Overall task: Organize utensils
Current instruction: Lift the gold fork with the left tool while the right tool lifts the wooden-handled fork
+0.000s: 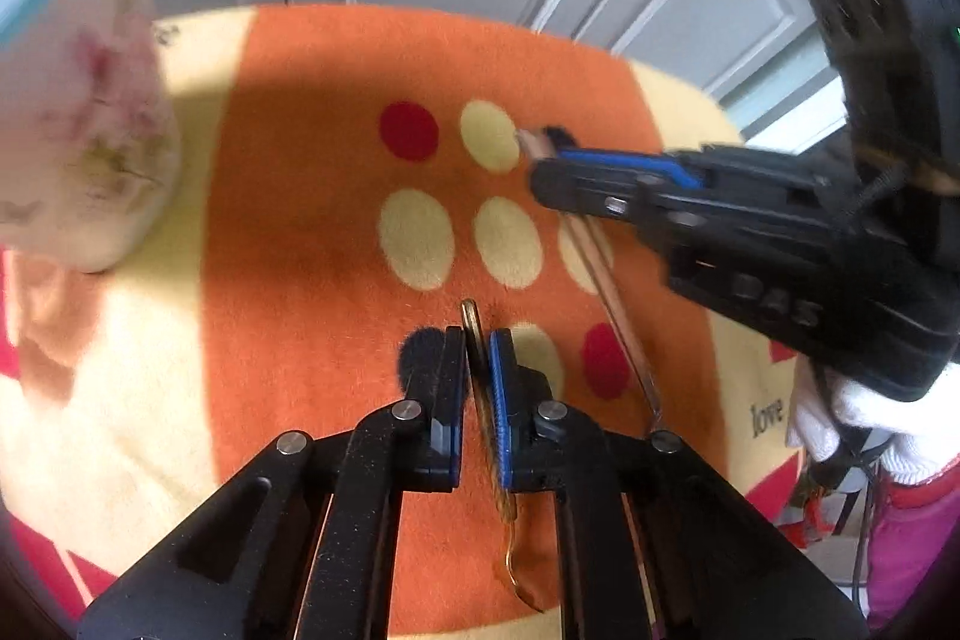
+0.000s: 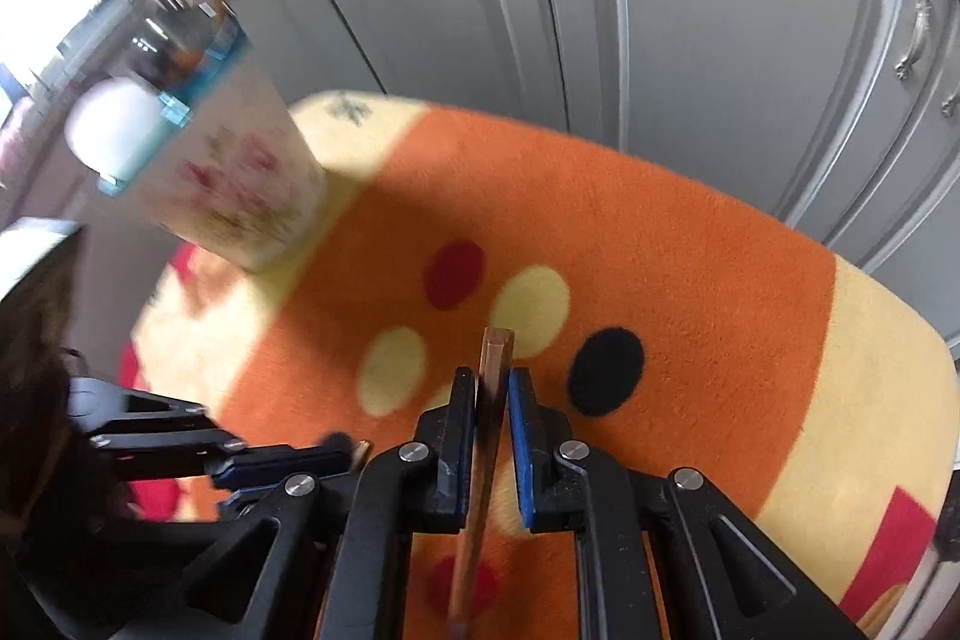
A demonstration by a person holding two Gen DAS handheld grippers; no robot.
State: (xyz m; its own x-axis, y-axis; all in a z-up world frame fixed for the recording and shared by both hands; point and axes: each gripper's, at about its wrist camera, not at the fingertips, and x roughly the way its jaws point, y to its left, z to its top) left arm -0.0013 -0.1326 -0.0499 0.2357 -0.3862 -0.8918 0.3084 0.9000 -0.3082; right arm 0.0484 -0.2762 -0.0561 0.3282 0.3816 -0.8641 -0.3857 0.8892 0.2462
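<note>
gold spoon [image 1: 480,400]: clamped by the handle in the left tongs [image 1: 478,358], handle tip poking out past the pads, bowl end hanging low toward the camera over the orange mat [image 1: 312,196].
chopstick [image 2: 493,376]: brown wooden stick, square end up, pinched in the right tongs [image 2: 492,394]; the left view shows its long shaft slanting down from them.
left tongs: closed on the spoon.
right tongs: closed on the chopstick.
holder [image 2: 240,178]: floral cup with blue rim at the mat's far left corner, upright as far as the blur allows; a few sticks already stand in it.
mat: fleecy, orange with cream, red and black dots, covers the surface; no other loose utensil visible on it.
progress: looks late-stage. Both pieces are in hand, neither is in the holder yet.
remaining: carry both across to the holder and drop them in.
backdrop: grey cabinet doors [image 2: 720,40] behind.
</note>
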